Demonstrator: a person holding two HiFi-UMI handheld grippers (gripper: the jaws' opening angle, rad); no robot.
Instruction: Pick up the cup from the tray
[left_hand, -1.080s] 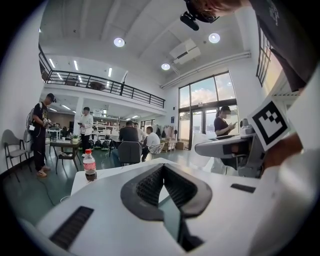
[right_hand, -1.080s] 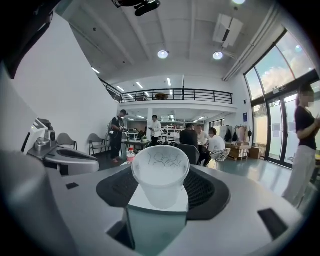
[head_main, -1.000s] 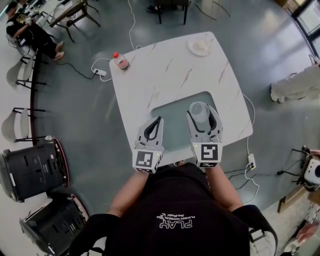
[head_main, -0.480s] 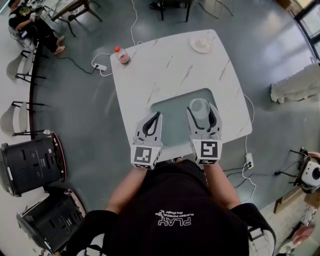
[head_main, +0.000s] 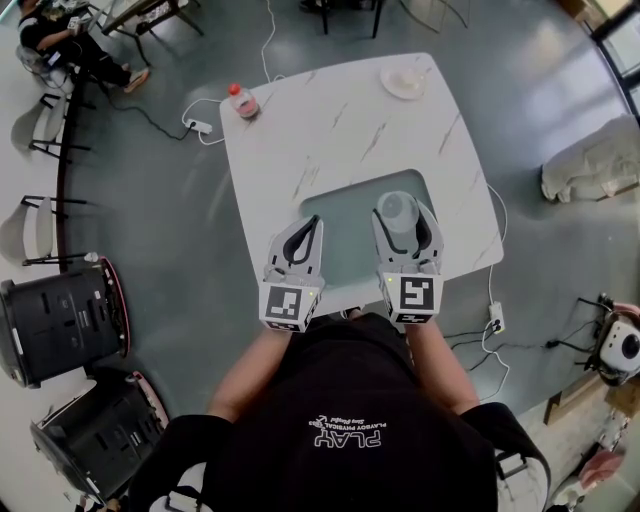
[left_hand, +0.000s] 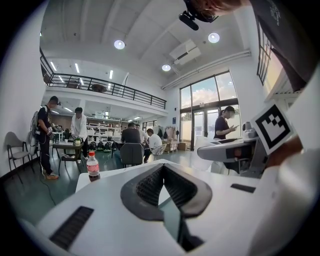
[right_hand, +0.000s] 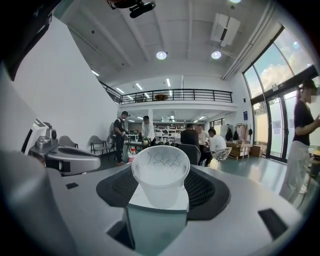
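Observation:
A translucent plastic cup stands upright over the grey-green tray on the marble table. My right gripper is shut on the cup, one jaw on each side of it. In the right gripper view the cup fills the gap between the black pads of the right gripper. I cannot tell whether the cup's base touches the tray. My left gripper hovers over the tray's near left part. It is shut, with its tips meeting and nothing held; in its own view the left gripper shows the same.
The white marble table carries a red-capped bottle at its far left corner and a plate at the far right. A power strip and cables lie on the floor. Black cases stand to the left.
Almost nothing: the head view drifts slightly, so the table sits a little higher in the picture. The right gripper keeps its hold on the cup and the left stays shut.

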